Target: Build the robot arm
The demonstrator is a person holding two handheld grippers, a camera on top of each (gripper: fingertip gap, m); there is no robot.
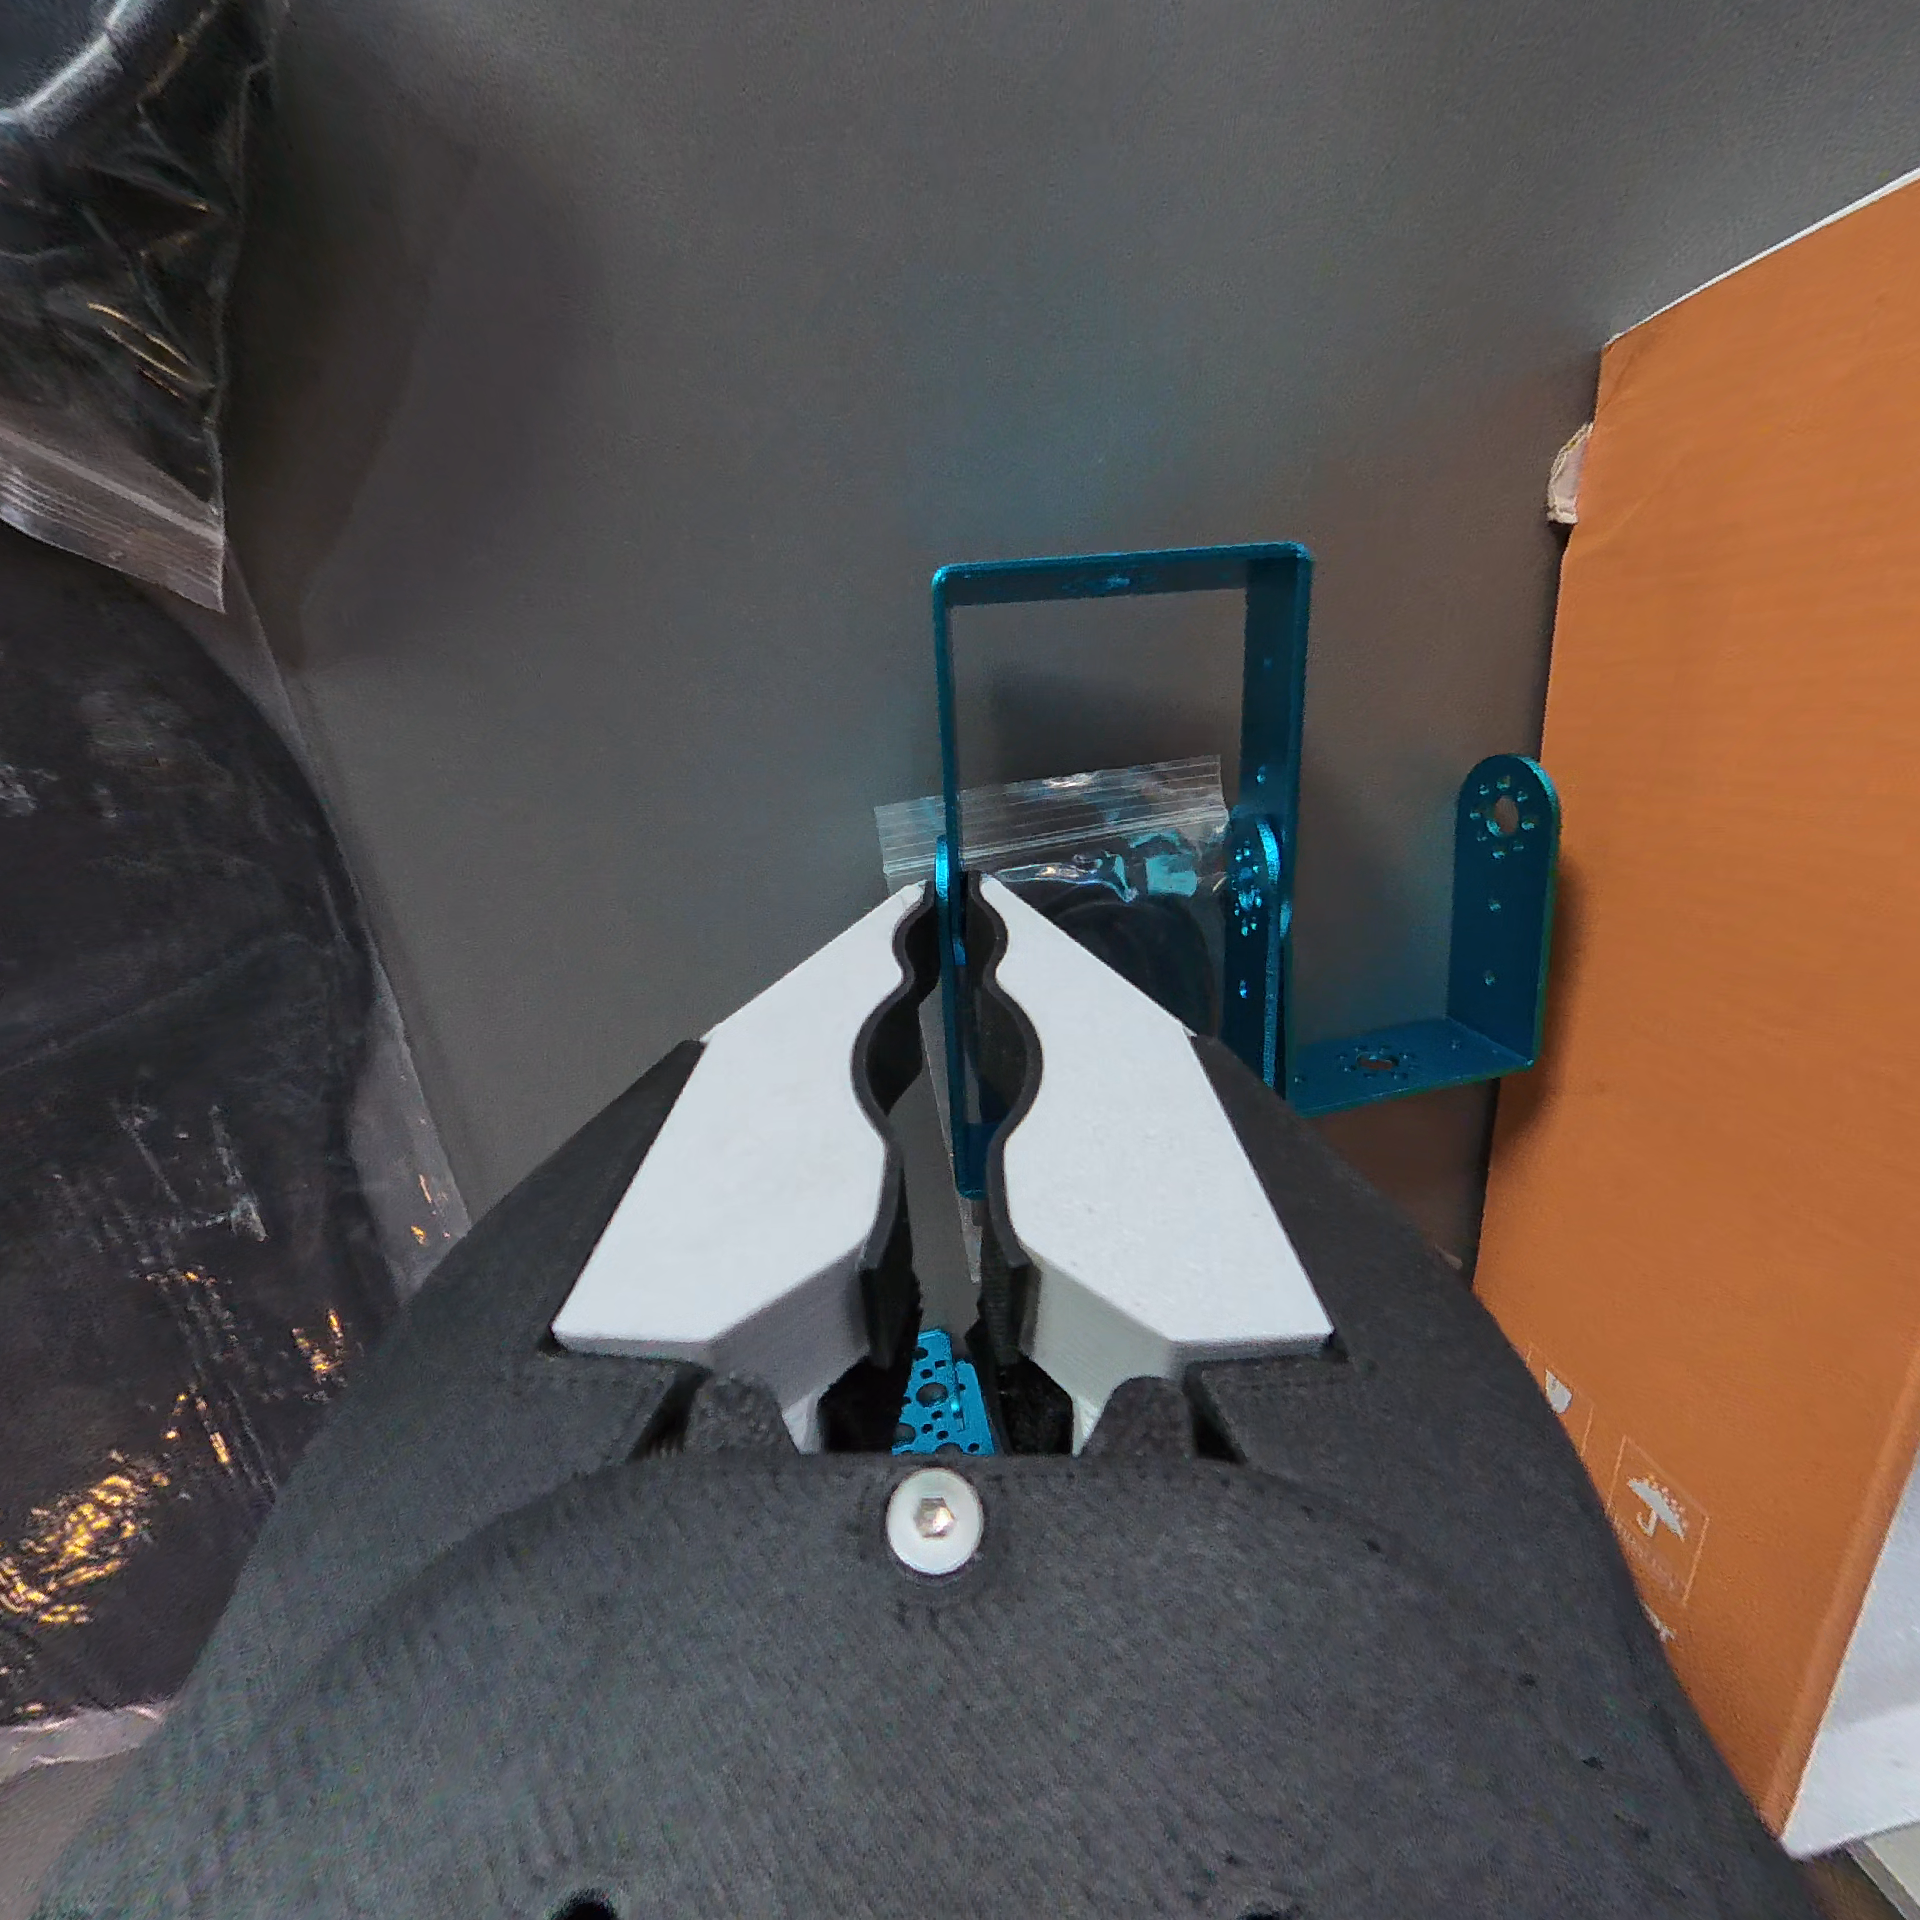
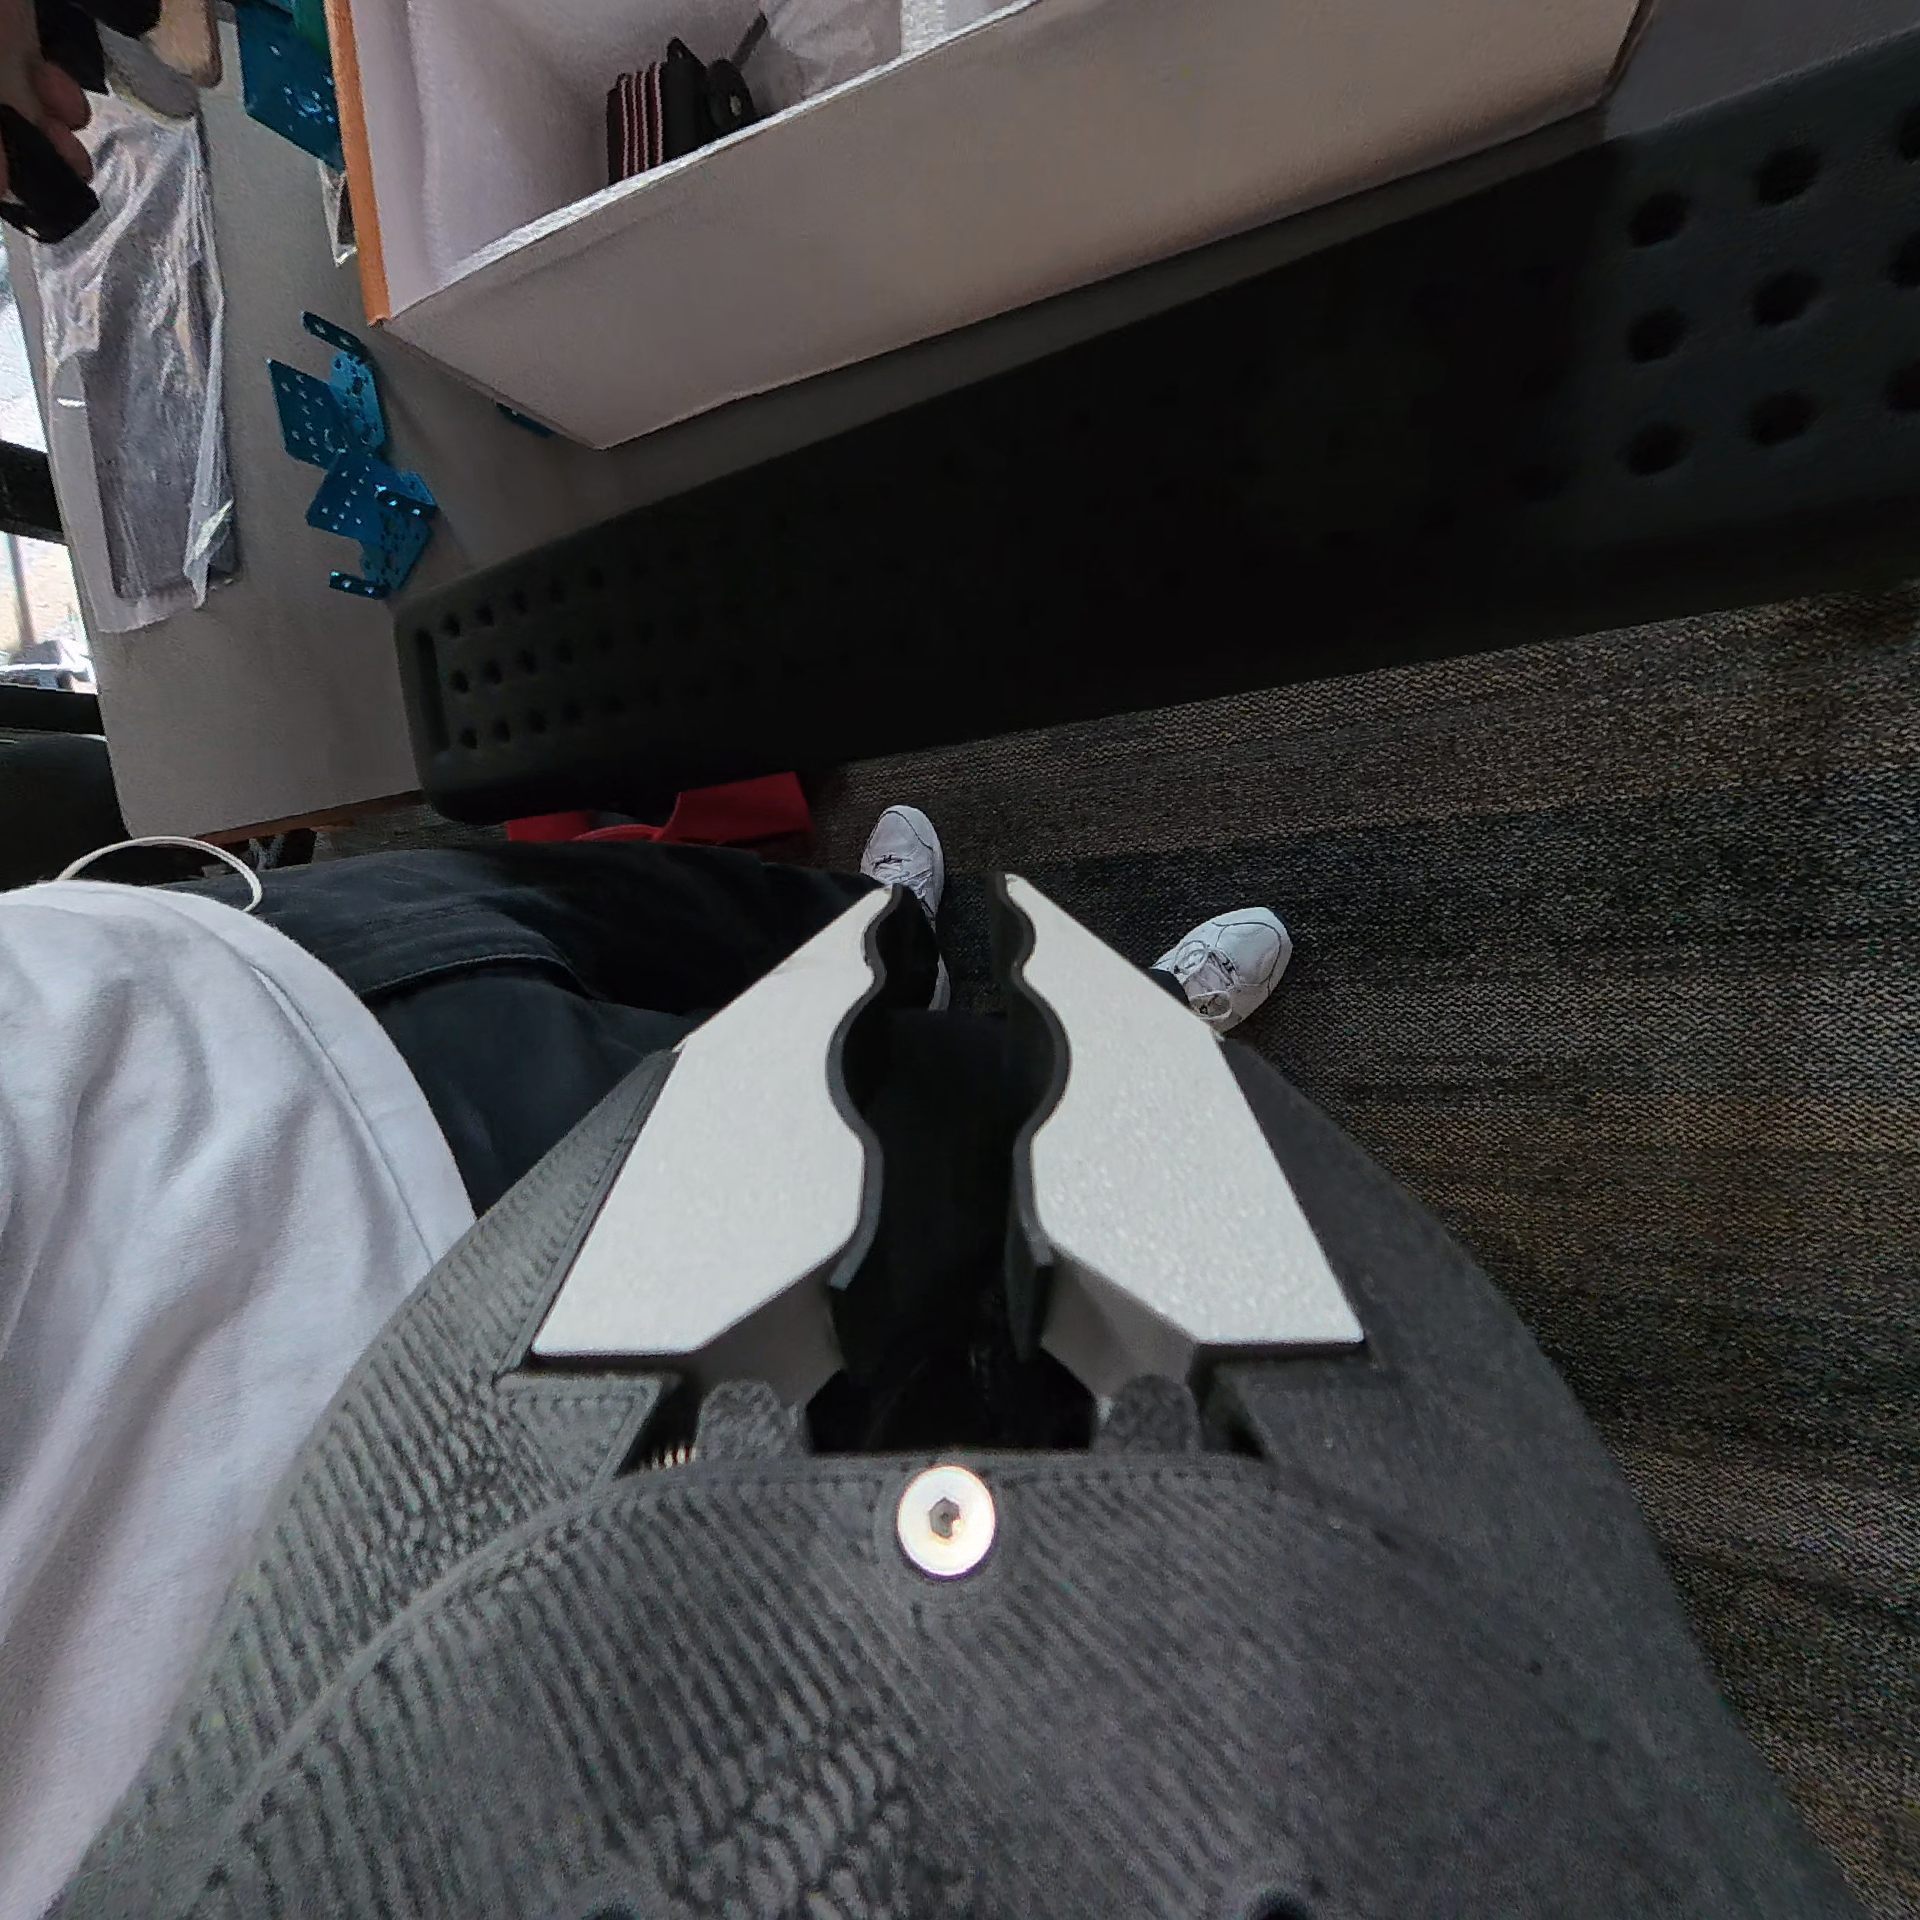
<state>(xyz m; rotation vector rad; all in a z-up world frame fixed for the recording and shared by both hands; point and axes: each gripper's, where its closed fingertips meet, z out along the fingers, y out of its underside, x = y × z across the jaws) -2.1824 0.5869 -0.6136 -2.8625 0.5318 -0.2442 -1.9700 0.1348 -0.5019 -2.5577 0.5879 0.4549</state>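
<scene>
Gripping blue bracket (image 1: 1117, 727) by one leg, left gripper (image 1: 954, 894) clamped tight; second bracket (image 1: 1455, 935) left lying beside orange box (image 1: 1714, 831). Right gripper (image 2: 948, 894) held slightly apart, empty, above carpet (image 2: 1558, 935).

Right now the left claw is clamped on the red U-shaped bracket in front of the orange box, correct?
Not quite: the bracket is blue, not red. The left wrist view shows the left claw clamped on one of its legs, with the orange box to the right.
</scene>
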